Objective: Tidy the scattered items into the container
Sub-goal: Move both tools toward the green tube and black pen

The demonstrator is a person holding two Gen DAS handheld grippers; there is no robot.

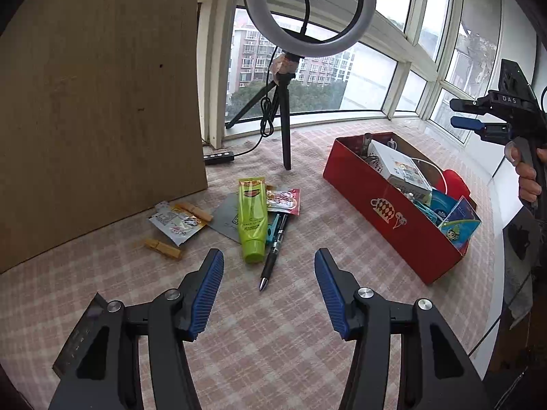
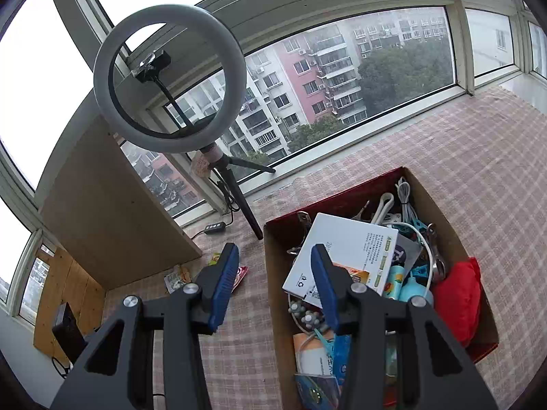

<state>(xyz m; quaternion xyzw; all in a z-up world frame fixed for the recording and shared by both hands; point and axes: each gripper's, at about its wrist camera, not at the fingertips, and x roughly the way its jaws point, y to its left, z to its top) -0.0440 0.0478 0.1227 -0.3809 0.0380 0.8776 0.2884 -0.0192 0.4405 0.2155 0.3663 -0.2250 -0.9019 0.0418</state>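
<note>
In the left wrist view a green tube [image 1: 252, 220], a black pen [image 1: 273, 256], a red snack packet [image 1: 283, 200], a grey card [image 1: 225, 217], a white sachet [image 1: 176, 222] and two wooden clothespins [image 1: 163, 248] lie scattered on the checked cloth. The red box [image 1: 393, 218] stands to the right, holding a white box [image 1: 398, 167] and several small items. My left gripper [image 1: 269, 256] is open and empty, just short of the pen. My right gripper [image 2: 275, 251] is open and empty above the box's [image 2: 273, 273] left wall; it also shows in the left wrist view [image 1: 468, 112].
A ring light on a tripod [image 1: 287, 102] stands behind the scattered items, its cable and black controller [image 1: 218, 157] by the window. A tall wooden board [image 1: 99, 102] stands at the left. Windows run along the back edge.
</note>
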